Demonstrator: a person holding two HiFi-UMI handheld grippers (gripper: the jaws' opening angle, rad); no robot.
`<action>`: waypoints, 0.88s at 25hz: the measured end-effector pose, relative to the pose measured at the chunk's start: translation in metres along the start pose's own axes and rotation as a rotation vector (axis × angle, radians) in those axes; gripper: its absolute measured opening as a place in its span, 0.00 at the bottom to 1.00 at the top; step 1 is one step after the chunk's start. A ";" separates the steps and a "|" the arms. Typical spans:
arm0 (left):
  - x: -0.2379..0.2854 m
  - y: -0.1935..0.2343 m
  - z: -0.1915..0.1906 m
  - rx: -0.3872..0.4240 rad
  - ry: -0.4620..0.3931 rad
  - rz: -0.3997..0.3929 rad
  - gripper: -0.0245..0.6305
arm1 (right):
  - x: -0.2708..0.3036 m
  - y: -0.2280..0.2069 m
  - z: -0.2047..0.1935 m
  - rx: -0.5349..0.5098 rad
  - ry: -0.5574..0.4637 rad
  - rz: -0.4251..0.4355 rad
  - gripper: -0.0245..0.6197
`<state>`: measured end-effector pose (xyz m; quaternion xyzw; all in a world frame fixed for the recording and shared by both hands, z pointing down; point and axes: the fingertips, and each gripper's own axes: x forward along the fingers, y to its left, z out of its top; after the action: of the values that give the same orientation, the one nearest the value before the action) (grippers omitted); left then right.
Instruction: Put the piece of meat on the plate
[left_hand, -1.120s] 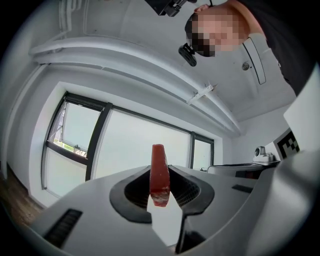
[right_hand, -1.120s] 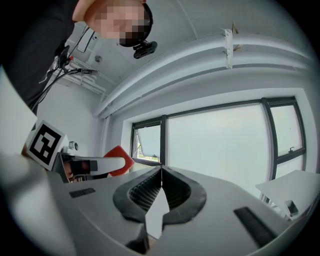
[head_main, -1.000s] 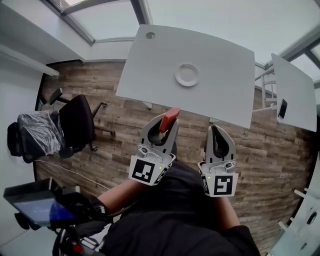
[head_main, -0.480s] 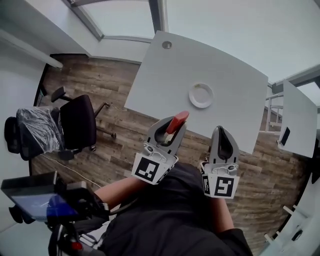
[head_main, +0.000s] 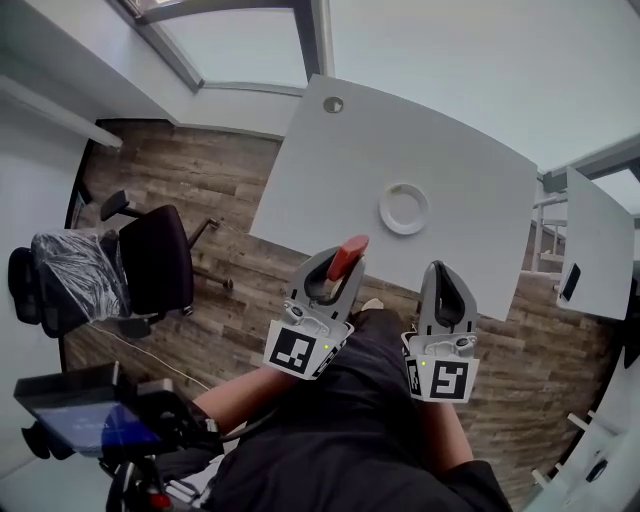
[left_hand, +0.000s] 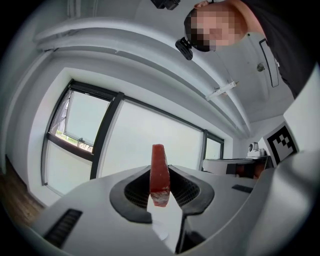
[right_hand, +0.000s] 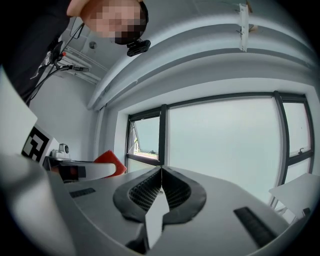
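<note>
Piece of meat (head_main: 348, 256), a red slab, pinched on edge between the jaws of the left gripper (head_main: 336, 272). The left gripper view shows it upright between the ribbed pads, its top end sticking out past the tips. It is held in the air and lines up with the table's near edge in the head view, short of the plate (head_main: 404, 208). Plate is white and round, on the white table (head_main: 450, 120), nearer the near edge than the far one, apart from the meat. Right gripper (head_main: 444, 270) is beside the left, tips also at the near edge, jaws pressed together with nothing between them. Small round grommet (head_main: 333, 104) by the table's far left corner. Black office chair (head_main: 150, 255) on the wood floor (head_main: 220, 180) off the table's left side. Second white table (head_main: 595, 230) off its right.
</note>
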<state>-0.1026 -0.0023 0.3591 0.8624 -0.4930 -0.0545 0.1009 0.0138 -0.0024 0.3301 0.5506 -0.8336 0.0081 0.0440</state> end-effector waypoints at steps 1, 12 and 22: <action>0.000 0.002 -0.002 -0.003 0.006 0.004 0.18 | 0.002 0.000 -0.001 0.002 0.002 0.003 0.05; 0.049 0.002 -0.048 -0.016 0.126 0.004 0.18 | 0.014 -0.025 0.010 0.010 -0.021 0.033 0.05; 0.094 -0.006 -0.085 0.042 0.166 0.019 0.18 | 0.026 -0.077 0.013 0.049 -0.052 0.001 0.05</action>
<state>-0.0331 -0.0703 0.4406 0.8612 -0.4922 0.0285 0.1238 0.0738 -0.0572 0.3166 0.5511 -0.8343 0.0144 0.0088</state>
